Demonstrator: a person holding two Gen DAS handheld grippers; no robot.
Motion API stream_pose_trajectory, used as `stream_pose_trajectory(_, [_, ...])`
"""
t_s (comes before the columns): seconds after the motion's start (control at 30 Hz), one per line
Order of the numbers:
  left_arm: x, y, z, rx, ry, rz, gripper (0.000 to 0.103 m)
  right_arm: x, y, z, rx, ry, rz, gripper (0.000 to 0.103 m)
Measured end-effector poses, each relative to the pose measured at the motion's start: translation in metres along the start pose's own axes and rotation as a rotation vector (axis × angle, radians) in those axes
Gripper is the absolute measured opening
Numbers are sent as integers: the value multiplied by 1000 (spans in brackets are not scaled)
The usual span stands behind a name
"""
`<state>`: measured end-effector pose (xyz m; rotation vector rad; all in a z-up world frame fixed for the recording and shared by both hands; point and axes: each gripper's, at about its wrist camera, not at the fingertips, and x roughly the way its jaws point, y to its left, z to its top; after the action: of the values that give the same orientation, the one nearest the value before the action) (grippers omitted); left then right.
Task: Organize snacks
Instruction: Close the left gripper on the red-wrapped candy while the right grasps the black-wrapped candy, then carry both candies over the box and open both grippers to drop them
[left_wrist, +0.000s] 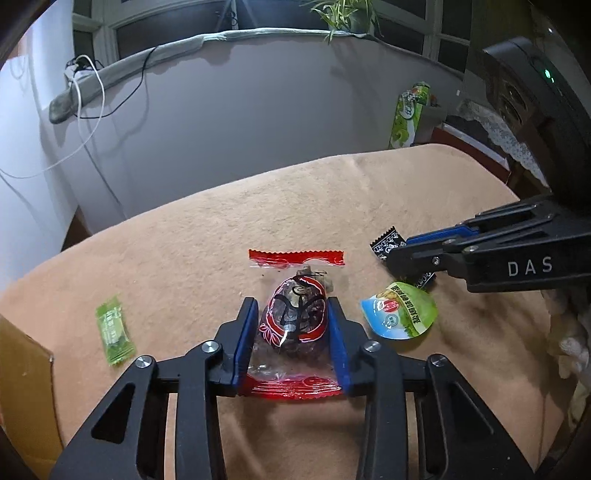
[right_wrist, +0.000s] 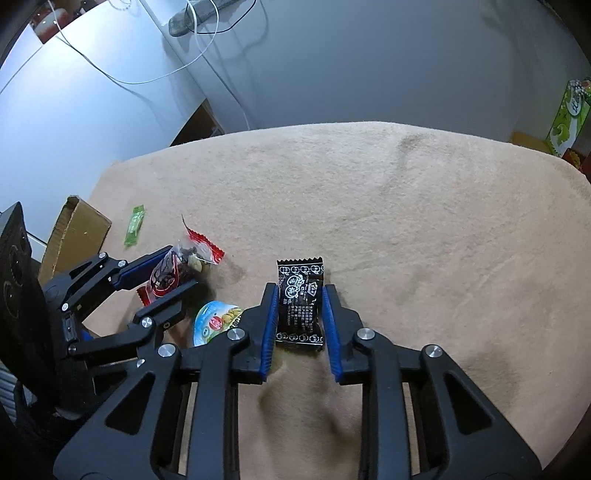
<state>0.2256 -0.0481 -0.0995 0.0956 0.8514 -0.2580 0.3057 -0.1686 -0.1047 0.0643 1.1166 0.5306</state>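
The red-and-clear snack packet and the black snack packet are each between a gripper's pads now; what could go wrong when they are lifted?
1. The left gripper squeezes the red-and-clear snack packet across its bulging middle, so the contents may be crushed.
2. The right gripper holds the black snack packet by its thin sides; it may buckle and slip.
3. The round green-and-blue foil-lidded cup lies close between both grippers and may be knocked.

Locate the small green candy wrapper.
The green candy wrapper lies flat on the tan cloth, left of the left gripper, beside the cardboard box and touching neither.
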Motion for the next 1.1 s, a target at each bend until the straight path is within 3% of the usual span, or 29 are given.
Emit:
stream_pose_trajectory(0.57, [-44,0,-5,-50,-89,-2,33,-43,-10,-12,20,-82,29,24])
stream_pose_trajectory(0.83, [-92,2,-11,-64,-160,14,33,-70,12,-16,-11,-134,58,24])
stream_pose_trajectory(1.1, [-138,18,-27,-116,-213,39,33,-89,59,-15,-81,-171,105,24])
